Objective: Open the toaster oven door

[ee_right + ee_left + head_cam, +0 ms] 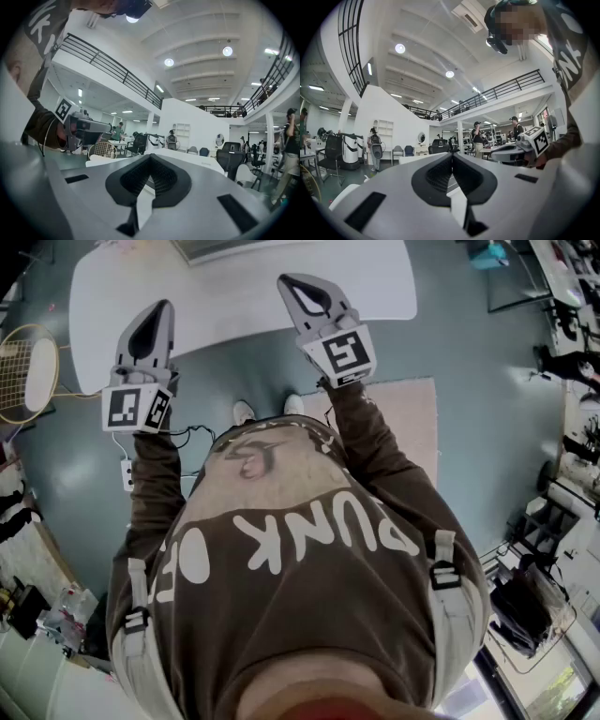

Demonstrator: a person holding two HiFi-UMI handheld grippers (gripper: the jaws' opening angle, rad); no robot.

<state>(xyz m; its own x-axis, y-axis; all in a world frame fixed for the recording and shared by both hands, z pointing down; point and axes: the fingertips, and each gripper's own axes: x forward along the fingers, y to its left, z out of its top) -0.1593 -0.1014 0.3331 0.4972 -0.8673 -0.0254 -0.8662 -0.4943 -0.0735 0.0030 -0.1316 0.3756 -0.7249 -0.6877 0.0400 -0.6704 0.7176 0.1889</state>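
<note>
Grippers raised over a white table (pixel 244 287): a person in a brown sweatshirt (pixel 281 549) stands on a grey-green floor, holding the left gripper (pixel 165 307) and the right gripper (pixel 286 282) forward, well apart, tips above the table's near edge. In the left gripper view, the dark ribbed pads (pixel 438 176) meet at the tip with nothing between them. The right gripper view shows its pads (pixel 164 177) pressed together in the same way, also empty. A beige rug (pixel 412 418) lies beside the person's shoes (pixel 244 412), and a racket (pixel 28 371) rests at far left. No view shows the toaster oven, so its place relative to either pair of jaws cannot be told.
</note>
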